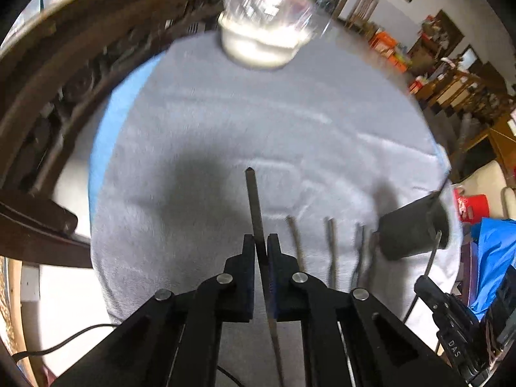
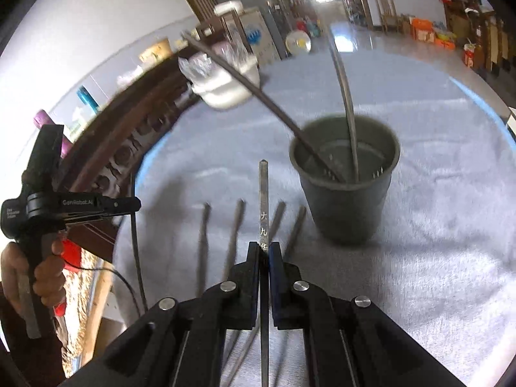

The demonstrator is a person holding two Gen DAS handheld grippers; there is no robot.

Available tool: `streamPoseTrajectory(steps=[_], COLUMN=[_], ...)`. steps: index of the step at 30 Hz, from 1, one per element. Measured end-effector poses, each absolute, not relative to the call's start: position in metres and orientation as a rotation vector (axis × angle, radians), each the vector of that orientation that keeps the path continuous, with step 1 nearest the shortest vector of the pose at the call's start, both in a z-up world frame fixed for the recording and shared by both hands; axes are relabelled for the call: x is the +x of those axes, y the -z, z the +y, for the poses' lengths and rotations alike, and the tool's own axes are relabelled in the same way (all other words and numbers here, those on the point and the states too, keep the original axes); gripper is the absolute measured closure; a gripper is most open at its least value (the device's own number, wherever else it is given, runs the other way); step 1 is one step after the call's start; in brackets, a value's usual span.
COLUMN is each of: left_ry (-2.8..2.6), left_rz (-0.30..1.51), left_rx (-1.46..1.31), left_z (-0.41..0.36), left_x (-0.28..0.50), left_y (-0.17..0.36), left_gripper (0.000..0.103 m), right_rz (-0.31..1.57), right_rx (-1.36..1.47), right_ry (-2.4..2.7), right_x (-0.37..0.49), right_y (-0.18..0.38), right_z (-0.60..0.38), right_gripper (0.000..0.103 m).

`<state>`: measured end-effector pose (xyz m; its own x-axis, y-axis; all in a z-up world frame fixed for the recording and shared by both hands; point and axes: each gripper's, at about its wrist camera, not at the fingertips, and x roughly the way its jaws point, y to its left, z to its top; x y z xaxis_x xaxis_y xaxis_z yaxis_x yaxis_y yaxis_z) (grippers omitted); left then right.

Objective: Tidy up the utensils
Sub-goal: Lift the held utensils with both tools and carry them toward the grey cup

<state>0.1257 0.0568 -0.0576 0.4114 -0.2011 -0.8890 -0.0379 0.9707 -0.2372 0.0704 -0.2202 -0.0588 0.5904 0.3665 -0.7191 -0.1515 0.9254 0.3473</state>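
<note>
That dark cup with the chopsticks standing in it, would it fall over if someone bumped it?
Quite possibly. The cup is narrower at the bottom than the top. Two long chopsticks lean far out over its rim, so it is probably top-heavy. The soft towel under it likely steadies it little.

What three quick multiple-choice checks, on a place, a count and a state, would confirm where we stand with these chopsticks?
1. Where does the dark cup stand?
A. on the grey towel
B. on the floor
C. on a chair

2. How many chopsticks stand in the cup?
A. none
B. two
C. five

3. What is the right gripper doing?
A. open, empty
B. shut on a chopstick
C. shut on the cup

Answers: 1 A, the towel surrounds its base; 2 B, two sticks lean out of it; 3 B, its pads pinch an engraved stick.
</note>
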Motion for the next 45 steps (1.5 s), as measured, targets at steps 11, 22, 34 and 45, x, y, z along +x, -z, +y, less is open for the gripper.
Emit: streamPoseTrajectory(steps=[11,22,34,45], left_ry=[0.167,0.087,0.080,0.091], left_rz=[0.925,1.233,1.432,1.410], left_rx=[-0.137,-0.229,-0.209,-0.222], left_z=[0.028,0.055,0.038,0.035], left_x=[0.095,0.152,0.210,0.210], left_y=[-0.020,0.066,0.137,0.145], left_gripper=[0.097,0.069,0.066,0.097], right_rz=[0.577,0.560,0.572,0.567], right_rx=[0.414,0.461,0.472,0.462], right_ry=[-0.279,-0.270,-0.259,-0.266], right_x=[0.046,0.036,0.031,0.031], right_y=[-0.002,-0.001,0.004,0.004], right_z=[-0.252,-0.267,-0.275,-0.270], right_gripper=[0.096,0.096,0.096,0.096])
